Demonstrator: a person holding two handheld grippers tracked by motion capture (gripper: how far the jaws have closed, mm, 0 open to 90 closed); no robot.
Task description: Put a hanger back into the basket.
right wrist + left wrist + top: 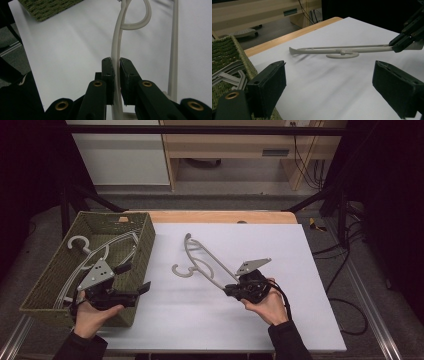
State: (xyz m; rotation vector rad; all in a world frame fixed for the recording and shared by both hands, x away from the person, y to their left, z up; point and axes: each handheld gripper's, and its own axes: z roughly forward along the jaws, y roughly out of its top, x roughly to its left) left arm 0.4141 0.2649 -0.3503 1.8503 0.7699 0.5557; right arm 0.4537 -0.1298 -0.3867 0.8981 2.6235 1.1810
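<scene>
right gripper (117, 67) jaws clamped on hanger (202, 261) arm end | hanger long axis runs away from jaws toward far-left, hook (182, 270) left | left gripper (134, 279) jaws wide apart, holding nothing, by basket (142, 242)

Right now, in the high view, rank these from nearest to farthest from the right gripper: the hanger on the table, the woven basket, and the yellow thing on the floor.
1. The hanger on the table: clamped in the right gripper.
2. The yellow thing: on the floor past the table's far right corner.
3. The woven basket: at the table's left edge, by the left gripper.
</scene>
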